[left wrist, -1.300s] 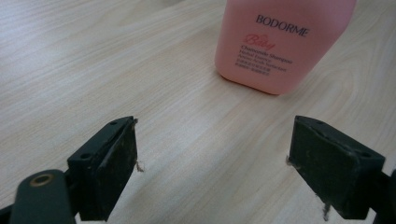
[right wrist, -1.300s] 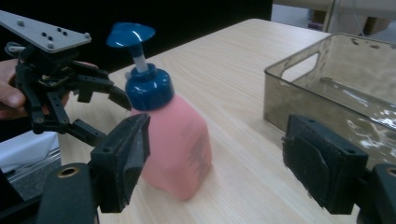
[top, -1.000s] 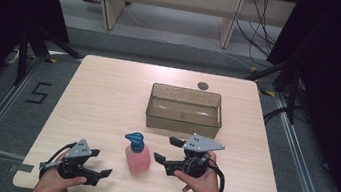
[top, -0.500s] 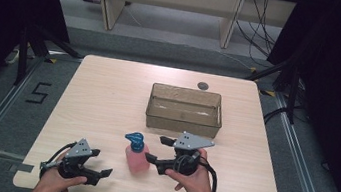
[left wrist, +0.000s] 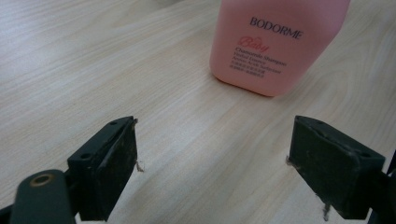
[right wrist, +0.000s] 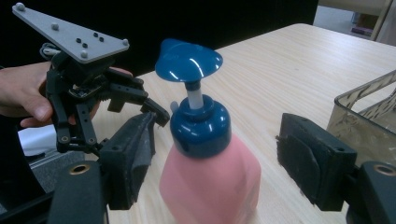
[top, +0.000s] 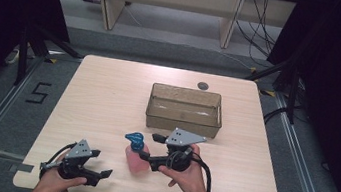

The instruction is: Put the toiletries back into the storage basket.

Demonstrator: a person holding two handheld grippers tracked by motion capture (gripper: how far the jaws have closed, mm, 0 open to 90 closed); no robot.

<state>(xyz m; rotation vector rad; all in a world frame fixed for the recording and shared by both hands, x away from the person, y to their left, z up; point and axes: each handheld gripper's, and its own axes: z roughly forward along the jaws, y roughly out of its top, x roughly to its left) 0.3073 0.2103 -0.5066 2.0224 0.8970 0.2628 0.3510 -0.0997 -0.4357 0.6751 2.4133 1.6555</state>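
the right gripper (right wrist: 215,163) is spread wide, the upright pink pump bottle (right wrist: 210,182) between its jaws, touching neither. risk: a high or off-centre closure could tip the bottle or slip onto its blue pump head (right wrist: 189,58). the left gripper (left wrist: 212,163), likewise spread and empty, sees the bottle's label ahead; the high view adds a clear bin (top: 182,123) beyond the right gripper.

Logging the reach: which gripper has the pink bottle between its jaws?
The right gripper: its open jaws flank the pink bottle. The left gripper sits apart near the table's front edge.
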